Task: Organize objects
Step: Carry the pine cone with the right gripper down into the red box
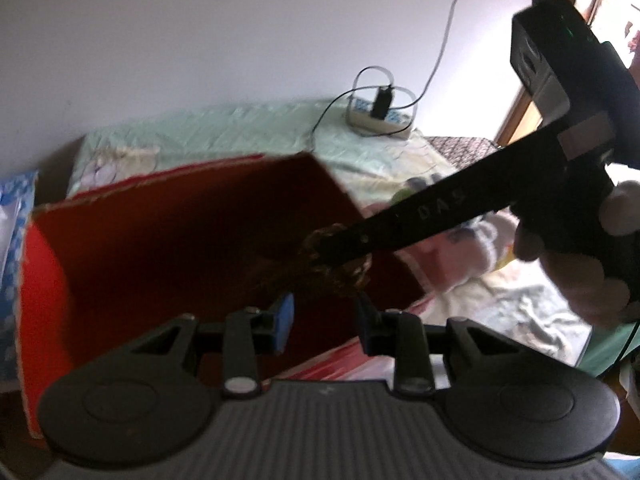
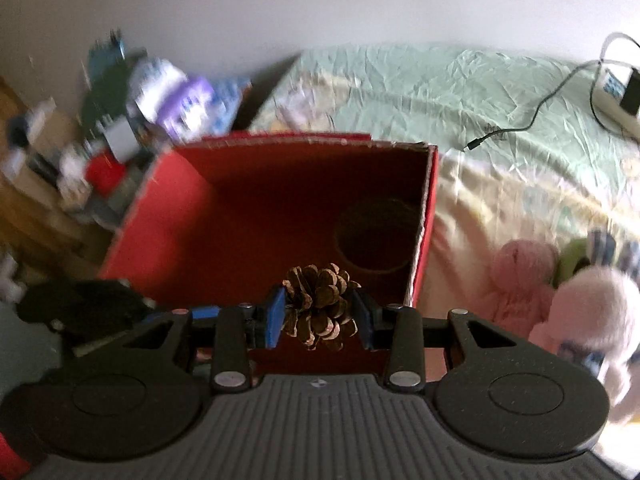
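Note:
My right gripper [image 2: 319,314] is shut on a brown pine cone [image 2: 320,304] and holds it over the near edge of an open red box [image 2: 160,196] on the bed. A dark round object [image 2: 374,236] lies inside the box at the right. In the left wrist view the right gripper [image 1: 340,246] reaches in from the right with the pine cone [image 1: 352,274] above the red box [image 1: 44,280]. My left gripper [image 1: 324,320] is open and empty, close to the box's near rim.
Pink and white plush toys [image 2: 560,296] lie on the bed right of the box. A power strip [image 1: 380,120] with a charger and cable sits at the far end of the green sheet [image 2: 440,80]. Cluttered items [image 2: 120,120] stand left of the box.

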The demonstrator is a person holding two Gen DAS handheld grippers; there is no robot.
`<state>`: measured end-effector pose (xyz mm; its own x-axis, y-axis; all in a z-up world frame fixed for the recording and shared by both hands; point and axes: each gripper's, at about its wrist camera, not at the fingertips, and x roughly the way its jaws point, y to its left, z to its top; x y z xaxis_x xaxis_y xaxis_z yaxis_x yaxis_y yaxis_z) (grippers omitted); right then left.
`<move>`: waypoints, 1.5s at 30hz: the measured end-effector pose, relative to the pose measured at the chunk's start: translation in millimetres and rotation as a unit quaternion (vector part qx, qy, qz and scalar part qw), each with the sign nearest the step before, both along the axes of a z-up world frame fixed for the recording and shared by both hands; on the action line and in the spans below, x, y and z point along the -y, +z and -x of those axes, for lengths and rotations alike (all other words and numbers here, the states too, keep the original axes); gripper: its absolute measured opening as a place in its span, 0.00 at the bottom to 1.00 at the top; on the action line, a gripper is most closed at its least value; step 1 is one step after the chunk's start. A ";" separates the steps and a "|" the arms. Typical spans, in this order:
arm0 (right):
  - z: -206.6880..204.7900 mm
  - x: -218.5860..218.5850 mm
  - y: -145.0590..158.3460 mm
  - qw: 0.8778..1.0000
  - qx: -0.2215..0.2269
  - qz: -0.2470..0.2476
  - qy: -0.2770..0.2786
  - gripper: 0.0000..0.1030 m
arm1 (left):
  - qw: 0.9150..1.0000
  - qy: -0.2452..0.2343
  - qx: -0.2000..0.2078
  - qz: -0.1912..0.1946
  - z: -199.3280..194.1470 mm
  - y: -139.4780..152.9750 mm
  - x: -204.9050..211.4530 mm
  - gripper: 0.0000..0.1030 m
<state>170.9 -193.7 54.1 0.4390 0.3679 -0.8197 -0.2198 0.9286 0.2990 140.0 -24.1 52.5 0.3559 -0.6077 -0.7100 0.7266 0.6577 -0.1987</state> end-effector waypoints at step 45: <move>-56.4 -84.1 -63.3 0.948 -0.103 0.184 0.237 0.22 | 0.965 0.230 0.002 -0.129 -112.6 -42.6 -34.9 0.33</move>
